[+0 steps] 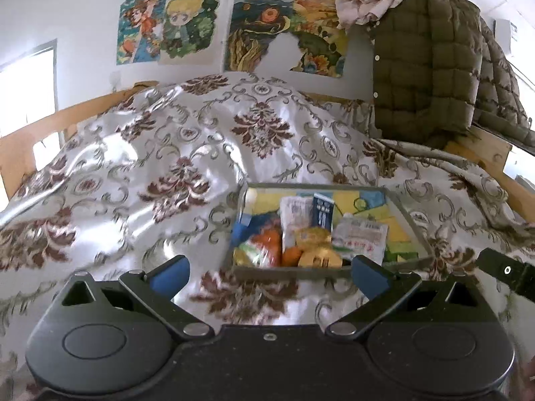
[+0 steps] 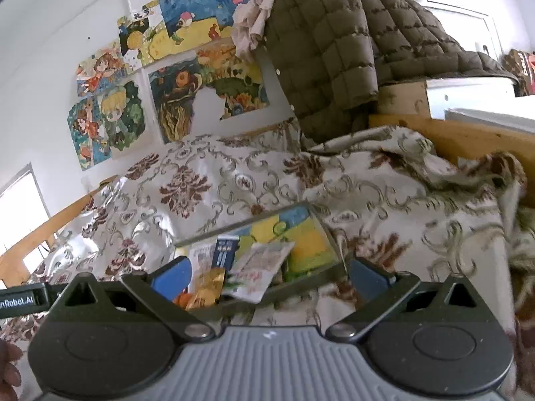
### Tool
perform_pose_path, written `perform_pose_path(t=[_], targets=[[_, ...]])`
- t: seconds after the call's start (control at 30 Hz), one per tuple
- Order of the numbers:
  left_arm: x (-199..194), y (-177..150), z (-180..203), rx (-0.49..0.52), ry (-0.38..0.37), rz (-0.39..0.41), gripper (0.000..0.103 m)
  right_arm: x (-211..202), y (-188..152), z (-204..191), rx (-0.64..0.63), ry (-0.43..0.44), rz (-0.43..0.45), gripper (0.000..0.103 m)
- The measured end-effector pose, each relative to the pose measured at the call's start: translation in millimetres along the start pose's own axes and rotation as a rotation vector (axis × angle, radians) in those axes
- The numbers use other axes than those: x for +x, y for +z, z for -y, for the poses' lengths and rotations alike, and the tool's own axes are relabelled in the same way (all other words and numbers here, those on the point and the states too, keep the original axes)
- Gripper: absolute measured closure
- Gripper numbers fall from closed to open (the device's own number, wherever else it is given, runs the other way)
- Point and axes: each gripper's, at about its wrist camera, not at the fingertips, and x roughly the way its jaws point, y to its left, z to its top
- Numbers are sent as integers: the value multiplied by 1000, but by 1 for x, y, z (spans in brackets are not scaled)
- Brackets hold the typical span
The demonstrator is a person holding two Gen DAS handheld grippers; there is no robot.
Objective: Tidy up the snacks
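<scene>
A clear shallow tray (image 1: 419, 230) with a colourful base lies on the patterned bed cover and holds several snack packs: a white sachet (image 1: 359, 237), a dark blue pack (image 1: 322, 212), orange snacks (image 1: 272, 242) and a gold pack (image 1: 319, 257). My left gripper (image 1: 269, 272) is open and empty just in front of the tray's near edge. In the right wrist view the tray (image 2: 329, 237) lies close ahead with the white sachet (image 2: 259, 264) and the gold pack (image 2: 207, 287) inside. My right gripper (image 2: 271, 275) is open and empty at the tray's near rim.
The floral bed cover (image 1: 174, 153) is bunched up behind the tray. A quilted olive jacket (image 1: 428, 67) hangs on the wooden bed frame (image 2: 468, 137) at the right. Cartoon posters (image 1: 187, 26) cover the wall. The right gripper's side (image 1: 505, 274) shows at the right edge.
</scene>
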Motion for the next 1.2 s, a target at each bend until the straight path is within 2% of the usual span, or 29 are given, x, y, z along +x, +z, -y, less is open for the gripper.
perform_pose_path(t=[0.23,0.37,0.57,0.87,1.2], targets=[[-24,-31,-20,-43,15,-25,1,-34,-24,-14,-28,-1,-42,0],[-34,-46,-29,-33,34,-29,1,-44,-35,-22,-42,-28,-57,0],[-40,-65,-42,-5,42,-39,1,-44,-44,-35,-109,-44,-105,0],[-39,-81,-56,-29,72,-51,1,-47,-61,-63,-232,-36,-144,0],[-36,-89,-51,15,80,-57,1,-43,-65,-66,-255,-57,-169,0]])
